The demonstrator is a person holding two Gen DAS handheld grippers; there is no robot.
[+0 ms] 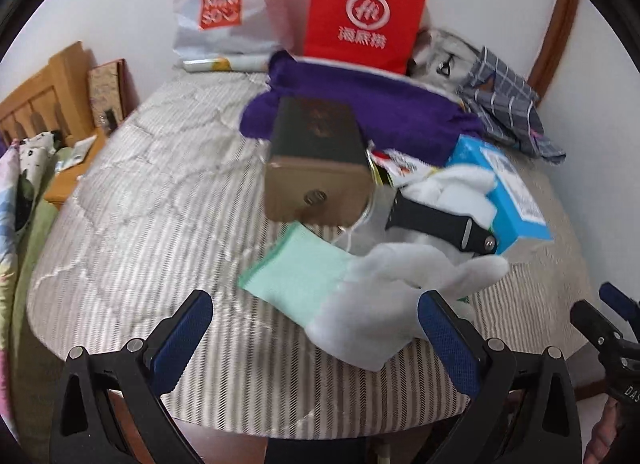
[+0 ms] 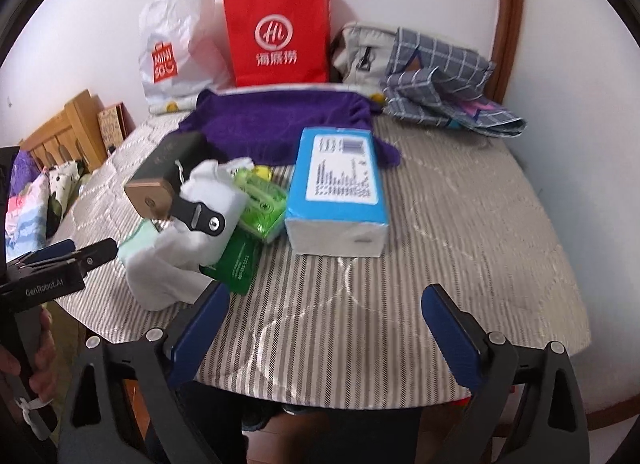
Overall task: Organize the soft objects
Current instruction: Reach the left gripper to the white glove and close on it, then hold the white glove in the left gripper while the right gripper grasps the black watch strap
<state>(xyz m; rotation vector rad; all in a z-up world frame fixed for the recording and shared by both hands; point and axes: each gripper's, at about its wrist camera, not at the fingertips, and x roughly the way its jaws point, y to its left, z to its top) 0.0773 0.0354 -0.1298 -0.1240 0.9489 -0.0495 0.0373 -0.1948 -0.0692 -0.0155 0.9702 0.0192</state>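
Left and right wrist views. My left gripper point(image 1: 314, 328), jaws spread and holding nothing, faces the white sock point(image 1: 384, 296) lying at the near edge of the desk point(image 1: 120, 224). The sock sits just ahead, between the jaws and nearer the right-hand one; its long axis runs from the mint cuff at far left to the toe at right, so I judge the left arm nearer. My right gripper point(image 2: 324, 328), jaws also spread, hovers over bare striped cloth. Sock: limp knit; blue box point(image 2: 340, 188): rigid, glossy.

Black tongs point(image 1: 316, 320) with blue pads point(image 1: 184, 330) and silver screws.
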